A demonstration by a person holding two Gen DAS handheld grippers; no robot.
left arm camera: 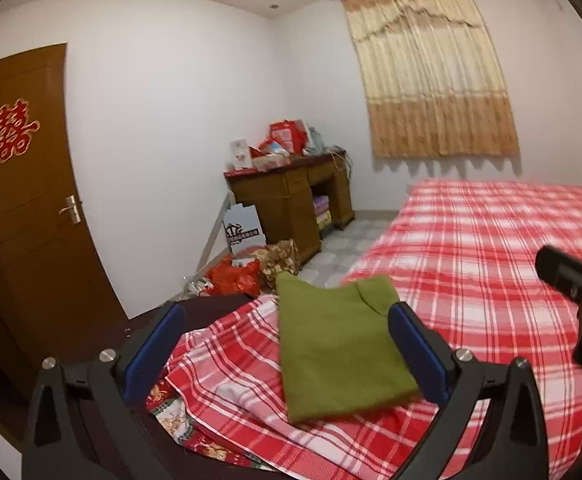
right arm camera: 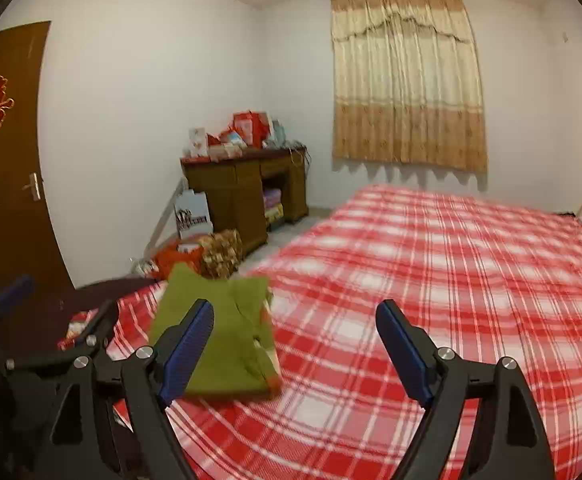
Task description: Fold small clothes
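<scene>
A green garment [left arm camera: 339, 352] lies folded into a neat rectangle on the near left corner of the bed, also visible in the right wrist view [right arm camera: 219, 332]. My left gripper [left arm camera: 287, 312] hovers above it, open, its blue pads wide apart and touching nothing. My right gripper [right arm camera: 297, 308] is held off the bed to the right of the garment, open too, with only the sheet behind the gap between its fingers. The red and white plaid sheet [right arm camera: 411, 260] is rumpled under the garment's left side.
The bed [left arm camera: 471, 240] stretches away to the right. A wooden desk [left arm camera: 291, 204] piled with red boxes stands in the far corner, with bags [left arm camera: 251, 272] on the floor before it. A brown door [left arm camera: 23, 208] is at the left and a curtain [left arm camera: 431, 80] hangs behind.
</scene>
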